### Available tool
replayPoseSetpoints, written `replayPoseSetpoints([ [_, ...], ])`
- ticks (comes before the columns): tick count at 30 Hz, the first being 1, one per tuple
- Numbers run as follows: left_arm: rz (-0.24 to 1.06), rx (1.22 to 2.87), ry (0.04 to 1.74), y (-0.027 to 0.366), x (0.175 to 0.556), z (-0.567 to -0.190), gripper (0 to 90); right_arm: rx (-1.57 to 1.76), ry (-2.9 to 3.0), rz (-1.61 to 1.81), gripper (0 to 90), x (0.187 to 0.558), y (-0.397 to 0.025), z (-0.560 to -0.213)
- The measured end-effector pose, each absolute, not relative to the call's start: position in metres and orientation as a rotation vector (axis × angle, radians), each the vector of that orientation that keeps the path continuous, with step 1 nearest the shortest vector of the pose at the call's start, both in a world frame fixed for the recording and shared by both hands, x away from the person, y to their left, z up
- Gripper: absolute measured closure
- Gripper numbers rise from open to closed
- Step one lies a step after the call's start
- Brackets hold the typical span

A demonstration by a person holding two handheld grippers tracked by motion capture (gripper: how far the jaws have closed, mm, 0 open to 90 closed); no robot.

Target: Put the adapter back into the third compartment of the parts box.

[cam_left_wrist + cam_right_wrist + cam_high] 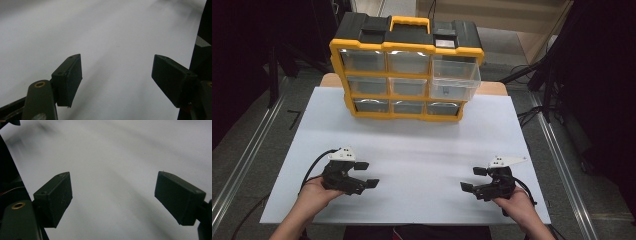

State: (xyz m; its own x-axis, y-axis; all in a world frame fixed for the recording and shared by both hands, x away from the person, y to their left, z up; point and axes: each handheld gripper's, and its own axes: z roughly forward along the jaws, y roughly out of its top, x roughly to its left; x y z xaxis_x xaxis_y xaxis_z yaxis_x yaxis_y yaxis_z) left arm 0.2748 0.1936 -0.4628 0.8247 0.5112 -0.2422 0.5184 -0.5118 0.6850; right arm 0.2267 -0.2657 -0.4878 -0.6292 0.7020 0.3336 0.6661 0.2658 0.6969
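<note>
We've got both the left gripper (366, 174) and right gripper (474, 179) spread wide, empty, near the table's (422, 150) front; drawer organizer (407, 70) behind, one drawer (454, 79) out.

Much of the organizer I cannot read from here.

The drawers (408, 62) of the organizer (407, 70) are clear, but what they hold is too small and glare-washed to tell; a small dark thing lies in the pulled-out drawer (455, 80), unclear what. My forearms are cut off at the high view's bottom edge. In my gripper views the worktop (112, 32) is blurred, and its far corners are smeared.
</note>
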Motion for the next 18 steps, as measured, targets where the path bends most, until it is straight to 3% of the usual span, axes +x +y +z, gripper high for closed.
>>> replayPoseSetpoints([
  [18, 0.013, 2.191, 0.793, 0.210, 0.266, -0.468, 25.8, 1.334, 2.467, 1.319, 12.9, 0.227, -0.266, -0.488],
])
